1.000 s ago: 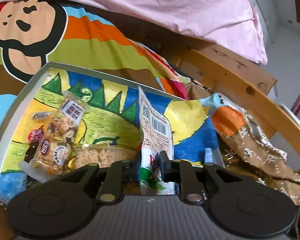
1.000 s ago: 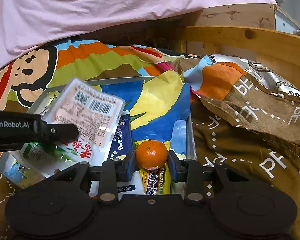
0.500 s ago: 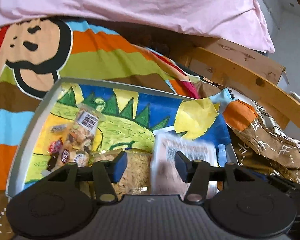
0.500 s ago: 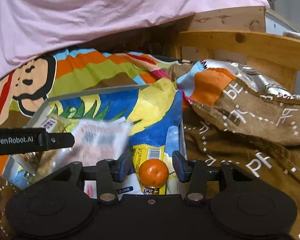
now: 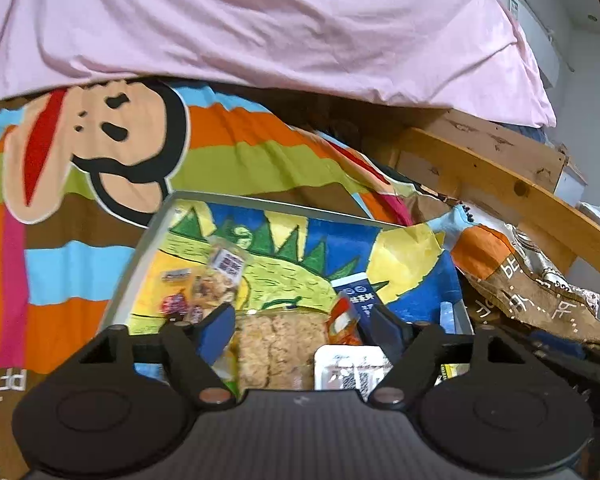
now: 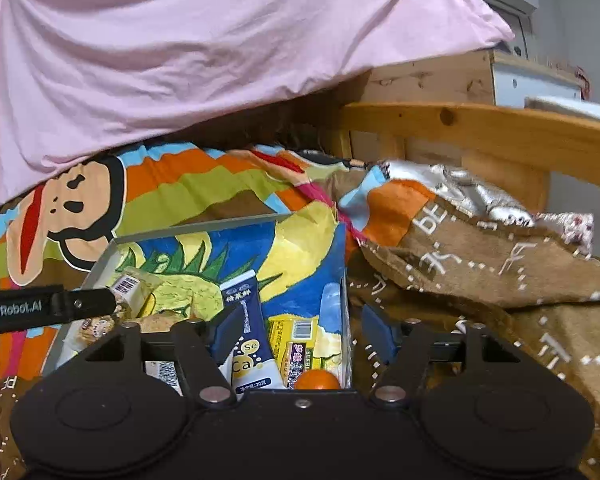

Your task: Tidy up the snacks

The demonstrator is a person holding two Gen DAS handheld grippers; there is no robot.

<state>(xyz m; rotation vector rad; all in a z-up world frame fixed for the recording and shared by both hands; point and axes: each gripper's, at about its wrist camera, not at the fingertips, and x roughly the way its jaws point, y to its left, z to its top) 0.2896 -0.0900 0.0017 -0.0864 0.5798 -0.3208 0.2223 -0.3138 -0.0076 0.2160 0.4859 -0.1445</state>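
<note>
A grey tray (image 5: 140, 256) lined with a bright drawing lies on the bed and holds snacks. In the left wrist view my left gripper (image 5: 304, 330) is open and empty above a crumbly cake pack (image 5: 280, 348) and a white packet (image 5: 352, 370). A nut bag (image 5: 220, 276) and small candies (image 5: 176, 304) lie at the tray's left. In the right wrist view my right gripper (image 6: 300, 334) is open and empty above a navy tube packet (image 6: 248, 328), a yellow bar (image 6: 296, 344) and an orange (image 6: 316, 380) in the tray (image 6: 112, 256).
A striped monkey blanket (image 5: 80, 152) lies left of the tray, a brown patterned blanket (image 6: 480, 280) to its right. A pink sheet (image 5: 260, 20) hangs behind. A wooden bed rail (image 6: 480, 128) runs at the right. The left gripper's strap (image 6: 40, 306) crosses the right view's left edge.
My left gripper opened and dropped the white packet into the tray. My right gripper opened and released the orange. Both grippers drew back and rose.
</note>
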